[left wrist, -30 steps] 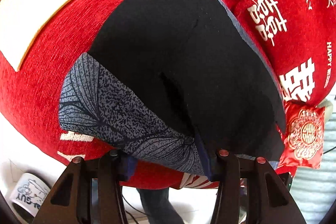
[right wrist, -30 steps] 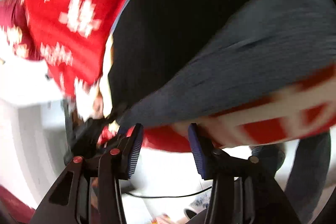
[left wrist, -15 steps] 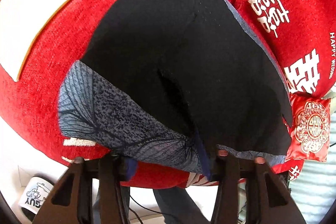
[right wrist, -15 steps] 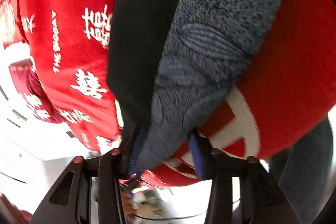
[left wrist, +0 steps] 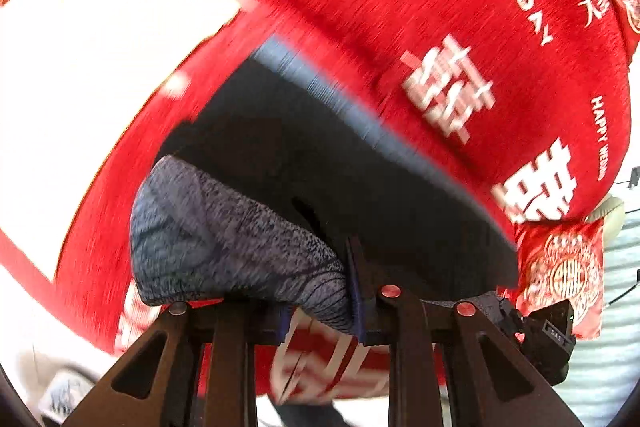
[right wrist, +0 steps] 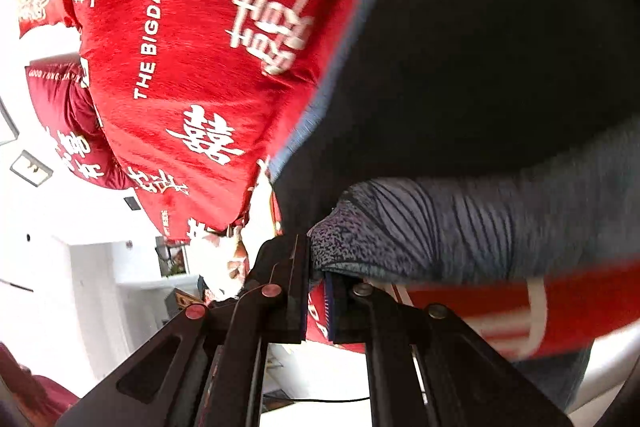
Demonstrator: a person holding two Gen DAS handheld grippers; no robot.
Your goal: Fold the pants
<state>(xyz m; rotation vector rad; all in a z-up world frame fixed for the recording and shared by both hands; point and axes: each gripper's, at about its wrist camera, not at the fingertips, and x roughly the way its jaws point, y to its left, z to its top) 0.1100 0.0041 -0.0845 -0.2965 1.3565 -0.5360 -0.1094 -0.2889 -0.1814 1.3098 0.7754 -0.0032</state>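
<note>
The pants (left wrist: 340, 163) are dark, with a grey-blue leaf-patterned band (left wrist: 224, 239) at the near end, and they lie on a red bedspread. My left gripper (left wrist: 320, 307) is shut on the patterned edge and holds it raised off the bed. In the right wrist view the same patterned band (right wrist: 460, 231) stretches off to the right, and my right gripper (right wrist: 316, 267) is shut on its corner, lifted too. The dark cloth (right wrist: 500, 47) fills the upper right there.
The red bedspread (left wrist: 460, 7) has white characters and lettering. A small red cushion (left wrist: 560, 271) sits at the bed's right edge. A dark red pillow (right wrist: 64, 107) and white furniture (right wrist: 80, 267) show on the left. A person's trouser leg (right wrist: 560, 375) is near the bed edge.
Both grippers closed on the patterned end of the pants and raised it off the bed. The right gripper went from open beside the cloth to clamped on its corner.
</note>
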